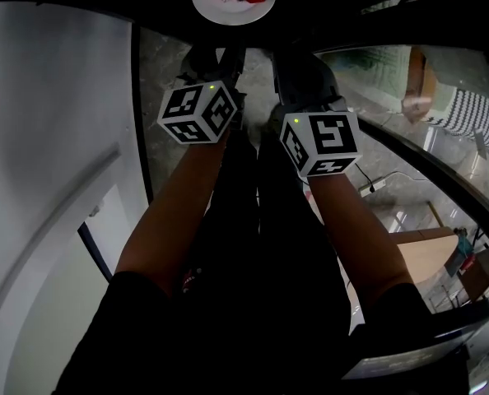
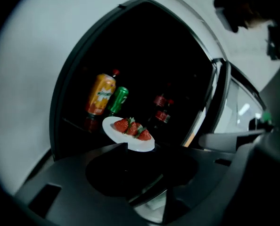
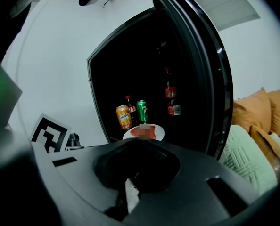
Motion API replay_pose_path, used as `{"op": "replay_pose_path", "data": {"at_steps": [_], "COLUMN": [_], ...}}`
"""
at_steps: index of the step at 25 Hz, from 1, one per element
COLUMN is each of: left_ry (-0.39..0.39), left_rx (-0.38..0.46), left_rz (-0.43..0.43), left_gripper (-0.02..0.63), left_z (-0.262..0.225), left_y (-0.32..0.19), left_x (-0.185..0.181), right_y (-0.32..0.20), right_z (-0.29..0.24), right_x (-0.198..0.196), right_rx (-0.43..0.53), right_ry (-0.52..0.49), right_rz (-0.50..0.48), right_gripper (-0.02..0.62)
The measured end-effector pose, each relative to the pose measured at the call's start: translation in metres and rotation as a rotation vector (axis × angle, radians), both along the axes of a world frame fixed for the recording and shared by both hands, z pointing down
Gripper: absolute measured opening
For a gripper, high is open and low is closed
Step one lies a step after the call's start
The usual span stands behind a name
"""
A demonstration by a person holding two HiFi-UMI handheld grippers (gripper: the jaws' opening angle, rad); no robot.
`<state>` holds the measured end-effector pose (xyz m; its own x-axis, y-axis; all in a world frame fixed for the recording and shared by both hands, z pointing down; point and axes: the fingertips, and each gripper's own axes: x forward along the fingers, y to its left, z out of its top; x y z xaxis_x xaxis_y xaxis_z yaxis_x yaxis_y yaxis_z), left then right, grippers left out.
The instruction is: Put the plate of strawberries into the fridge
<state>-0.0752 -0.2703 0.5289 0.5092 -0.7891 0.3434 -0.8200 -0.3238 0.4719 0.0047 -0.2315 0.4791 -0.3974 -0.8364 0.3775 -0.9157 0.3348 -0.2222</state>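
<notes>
item: white plate [image 2: 141, 146] of strawberries [image 2: 133, 127], which we found inside the open fridge [image 2: 154, 55], just near of an orange can [image 2: 101, 94] and a green can [image 2: 118, 100]. left gripper [image 2: 140, 171]: jaws apart, nothing between. right gripper [image 3: 137, 166]: too dark, we could not tell.

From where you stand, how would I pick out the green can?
Look into the dark open fridge. Find the white plate of strawberries. Just behind it stands the green can, right of the orange can, the only green drink there.

white wall [image 3: 50, 55], grey mottled floor [image 1: 166, 76], orange cushions [image 3: 269, 107] at right.
</notes>
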Motion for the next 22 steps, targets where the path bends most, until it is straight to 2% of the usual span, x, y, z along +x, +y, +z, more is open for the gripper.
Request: {"op": "replay_pose_path", "data": {"at_steps": [2, 3, 5, 7, 13, 22], "left_ry": [-0.174, -0.236, -0.32, -0.37, -0.409, -0.424], "left_rx": [0.065, 0.085, 0.099, 0.1, 0.1, 0.092], "left_rz": [0.064, 0.081, 0.095, 0.094, 0.066, 0.061], "left_gripper": [0.16, 0.16, 0.16, 0.16, 0.16, 0.16], "left_z": [0.0, 0.001, 0.003, 0.006, 0.013, 0.017], "left_y": [0.003, 0.003, 0.003, 0.0, -0.012, -0.029], "left_x": [0.008, 0.01, 0.012, 0.012, 0.006, 0.007], "right_y": [0.001, 0.001, 0.001, 0.001, 0.001, -0.002], "right_z": [0.001, 0.001, 0.001, 0.002, 0.004, 0.007], "right_x": [0.001, 0.001, 0.002, 0.002, 0.006, 0.011], "right_rx": [-0.001, -0.002, -0.002, -0.001, -0.009, -0.011], "right_ry": [0.0, 0.0, 0.001, 0.001, 0.001, 0.001], "right_rz": [0.002, 0.003, 0.005, 0.007, 0.016, 0.023], "right_gripper": [0.003, 0.003, 0.003, 0.003, 0.003, 0.003]}}
